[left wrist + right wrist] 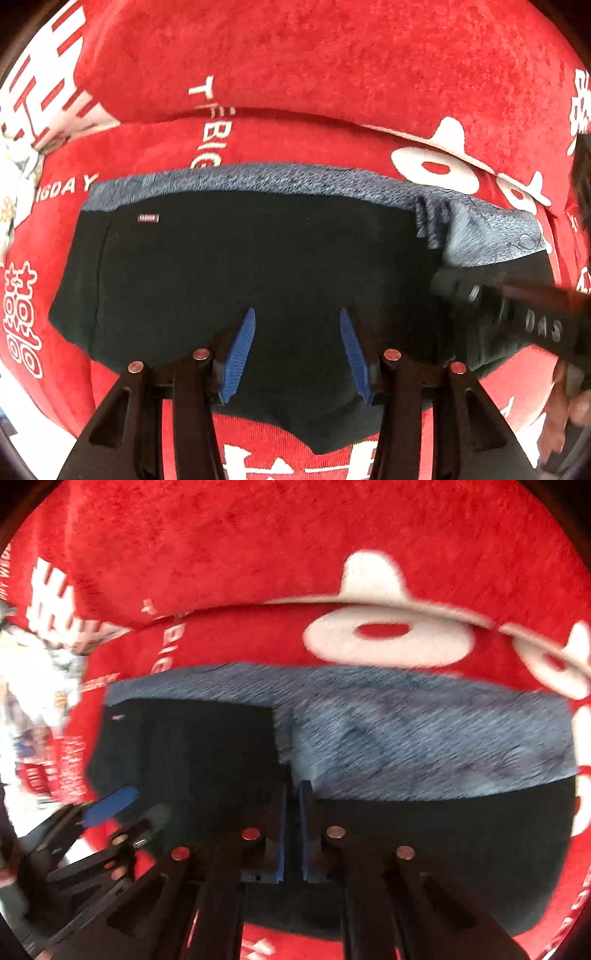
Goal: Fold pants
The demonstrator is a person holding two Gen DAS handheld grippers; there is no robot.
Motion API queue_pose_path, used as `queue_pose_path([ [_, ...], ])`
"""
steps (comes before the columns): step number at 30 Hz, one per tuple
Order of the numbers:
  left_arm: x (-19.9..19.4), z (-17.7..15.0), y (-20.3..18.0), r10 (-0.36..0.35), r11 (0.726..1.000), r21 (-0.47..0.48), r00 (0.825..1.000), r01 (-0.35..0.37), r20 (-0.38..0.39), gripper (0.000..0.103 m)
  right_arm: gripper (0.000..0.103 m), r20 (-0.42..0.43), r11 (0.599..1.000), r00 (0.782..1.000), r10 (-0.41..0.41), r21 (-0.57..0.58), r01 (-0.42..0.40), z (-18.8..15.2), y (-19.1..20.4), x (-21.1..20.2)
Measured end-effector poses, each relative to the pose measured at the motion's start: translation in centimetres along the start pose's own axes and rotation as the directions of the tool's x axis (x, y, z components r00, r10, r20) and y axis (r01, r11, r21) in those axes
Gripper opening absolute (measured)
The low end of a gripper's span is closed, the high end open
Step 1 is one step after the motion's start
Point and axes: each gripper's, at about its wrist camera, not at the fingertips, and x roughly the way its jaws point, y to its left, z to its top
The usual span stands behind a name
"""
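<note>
Black pants (229,273) with a grey fleece lining (258,177) lie folded on a red cloth. My left gripper (297,317) is open and empty above the black fabric, blue pads spread apart. In the right wrist view the pants (424,819) fill the middle, with a flap turned back so the grey lining (424,738) shows. My right gripper (293,790) is shut on the edge of that flap where black meets grey. The right gripper also shows blurred in the left wrist view (454,286), and the left gripper shows in the right wrist view (110,805).
A red plush cloth (295,55) with white lettering covers the surface and rises in a fold behind the pants. White flowered fabric (14,173) lies at the far left edge. A hand (576,402) holds the right tool.
</note>
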Motion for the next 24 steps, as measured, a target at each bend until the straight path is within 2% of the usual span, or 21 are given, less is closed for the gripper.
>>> queue_pose_path([
  [2, -0.1, -0.2, 0.2, -0.006, 1.000, -0.009, 1.000, 0.006, -0.004, 0.050, 0.006, 0.009, 0.998, 1.000, -0.030, -0.047, 0.031, -0.9, 1.3, 0.0],
  [4, -0.3, -0.3, 0.3, -0.003, 1.000, -0.012, 1.000, 0.003, 0.003, 0.071, 0.007, 0.068, 0.995, 0.996, -0.053, -0.083, 0.058, -1.5, 2.4, -1.7],
  [5, -0.5, -0.3, 0.4, -0.001, 1.000, -0.016, 1.000, 0.001, 0.011, 0.089, 0.008, 0.090, 0.995, 0.995, -0.047, -0.085, 0.055, -1.8, 2.6, -2.4],
  [9, -1.0, -0.4, 0.4, -0.007, 1.000, -0.012, 1.000, 0.007, 0.014, 0.091, 0.011, 0.129, 0.989, 0.984, -0.123, -0.070, 0.133, -2.4, 1.5, -5.4],
  [11, -1.0, -0.5, 0.7, -0.011, 1.000, -0.025, 1.000, 0.011, 0.002, 0.091, 0.012, 0.120, 0.986, 0.981, -0.152, -0.048, 0.159, -2.3, 0.6, -5.6],
  [13, -1.1, -0.7, 1.0, -0.005, 0.999, -0.035, 1.000, 0.004, -0.006, 0.091, 0.020, 0.083, 0.980, 0.977, -0.196, -0.021, 0.198, -2.0, -0.3, -4.5],
  [15, -1.1, -1.0, 1.3, 0.002, 0.999, -0.040, 1.000, -0.003, -0.015, 0.091, 0.045, 0.021, 0.978, 0.977, -0.211, 0.008, 0.211, -2.6, -1.3, -3.2],
  [18, -1.1, -1.6, 1.9, 0.010, 0.999, -0.047, 0.999, -0.011, -0.032, 0.091, 0.046, 0.018, 0.973, 0.973, -0.230, -0.023, 0.231, -3.8, 0.1, -2.4],
  [20, -1.0, -2.0, 2.6, 0.010, 0.999, -0.053, 0.999, -0.012, -0.041, 0.091, 0.046, 0.004, 0.977, 0.979, -0.206, -0.053, 0.206, -4.4, 1.3, -2.1],
  [24, -1.0, -2.8, 3.8, 0.022, 0.997, -0.068, 0.998, -0.026, -0.063, 0.091, 0.048, 0.000, 0.972, 0.976, -0.217, -0.090, 0.216, -5.2, 3.7, -1.5],
])
